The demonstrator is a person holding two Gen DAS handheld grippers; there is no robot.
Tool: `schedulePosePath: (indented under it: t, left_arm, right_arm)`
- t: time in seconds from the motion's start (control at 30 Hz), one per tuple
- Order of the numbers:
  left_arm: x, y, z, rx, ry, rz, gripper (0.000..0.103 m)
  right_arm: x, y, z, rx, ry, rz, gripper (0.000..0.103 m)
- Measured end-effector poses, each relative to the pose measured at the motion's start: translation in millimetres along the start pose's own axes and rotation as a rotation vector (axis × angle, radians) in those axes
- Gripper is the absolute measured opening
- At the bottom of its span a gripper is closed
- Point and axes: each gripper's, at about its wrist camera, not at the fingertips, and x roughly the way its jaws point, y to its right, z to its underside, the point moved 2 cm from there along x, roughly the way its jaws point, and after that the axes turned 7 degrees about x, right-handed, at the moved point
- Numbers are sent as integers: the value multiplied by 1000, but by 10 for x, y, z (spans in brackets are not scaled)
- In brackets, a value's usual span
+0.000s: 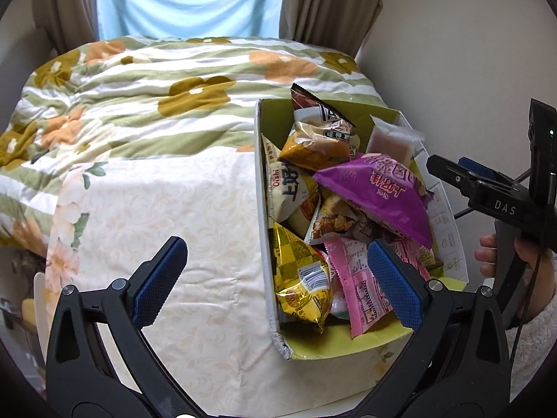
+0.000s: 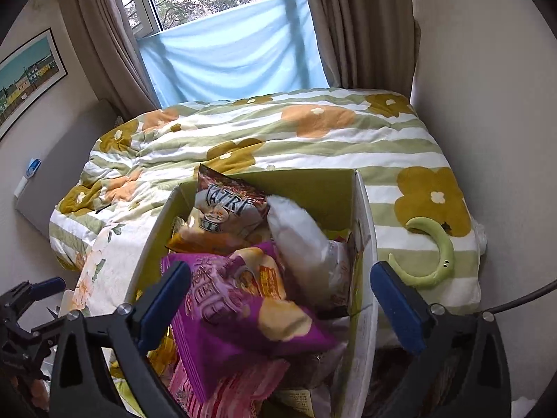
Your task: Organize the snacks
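Note:
An open cardboard box [image 1: 264, 216] with a green inside stands on the bed, full of snack bags. On top lie a purple chip bag [image 1: 379, 188], a yellow foil bag [image 1: 299, 278], a pink packet [image 1: 358, 285] and a brown bag [image 1: 313, 104]. My left gripper [image 1: 278, 275] is open and empty, straddling the box's left wall near its front. My right gripper [image 2: 282, 299] is open and empty above the purple bag [image 2: 243, 317] and the box's right wall [image 2: 365, 244]. It also shows in the left wrist view [image 1: 487, 191] at the right.
The bed carries a flowered green-striped quilt [image 1: 156, 97] and a cream cloth [image 1: 167, 244] under the box. A green crescent-shaped object [image 2: 438, 254] lies on the quilt right of the box. Walls stand close at the right; curtains and a window are behind.

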Motion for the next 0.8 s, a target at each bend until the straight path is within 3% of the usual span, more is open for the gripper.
schedulePosePath:
  t: [0.2,0.37,0.63,0.8]
  left_arm:
    - [-123,24,106,39,17,25,102]
    - [-515,33,182,90,89,12,102]
    - [-1452,-153,459,125,265,-146,102]
    - [-1890,-289,743,117,331,-222,103]
  right_arm:
    - [-288,-131,186,-6,45,15,102]
    - [-676,-353,280,2,116,30,102]
    - [-1434,-945,627,-1,231,93,102]
    - [-1740,-1201,889,19,261,142,102]
